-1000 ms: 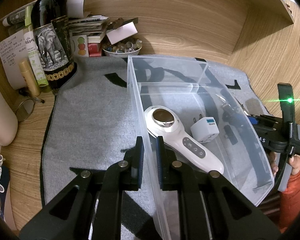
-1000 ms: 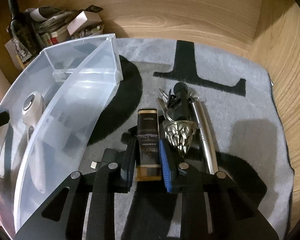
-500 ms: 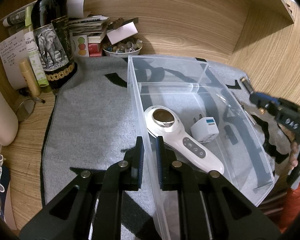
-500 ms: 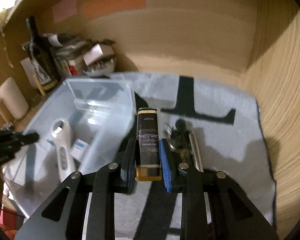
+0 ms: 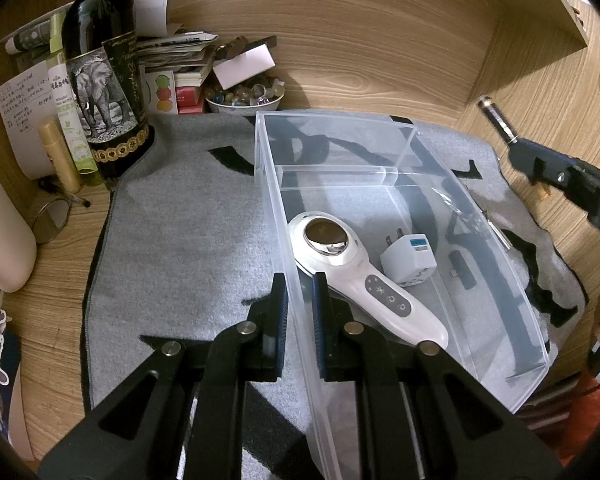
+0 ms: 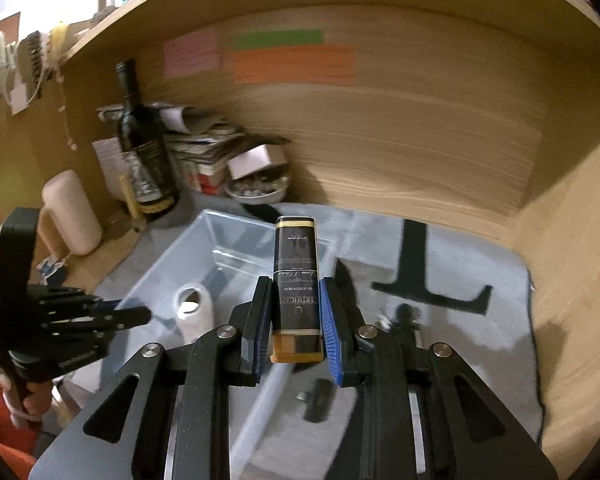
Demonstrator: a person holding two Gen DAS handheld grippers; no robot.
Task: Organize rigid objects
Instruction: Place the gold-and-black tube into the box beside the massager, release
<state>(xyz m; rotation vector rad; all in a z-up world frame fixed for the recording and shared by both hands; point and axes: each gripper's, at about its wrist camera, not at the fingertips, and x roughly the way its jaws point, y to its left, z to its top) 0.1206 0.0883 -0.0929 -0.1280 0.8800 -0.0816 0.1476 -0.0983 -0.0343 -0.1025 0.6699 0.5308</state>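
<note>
A clear plastic bin [image 5: 266,168] stands on the grey mat [image 5: 180,240]. My left gripper [image 5: 298,280] is shut on its near left wall, one finger inside and one outside. In the bin lie a white handheld device [image 5: 352,264] and a white plug adapter [image 5: 410,258]. My right gripper [image 6: 295,282] is shut on a dark flat bottle [image 6: 296,256] with gold trim, held in the air over the bin's [image 6: 188,248] right side. The left wrist view shows that bottle's tip [image 5: 496,120] at the far right. The left gripper [image 6: 140,314] shows at the left of the right wrist view.
A small black item [image 6: 318,398] and blurred metal pieces [image 6: 404,320] lie on the mat right of the bin. A wine bottle [image 5: 100,80], papers and a bowl of beads [image 5: 244,98] crowd the back left. Wooden walls close the back and right.
My right gripper has lifted the dark bottle off the mat and carried it up and left, towards the bin. The left gripper and the bin have stayed put.
</note>
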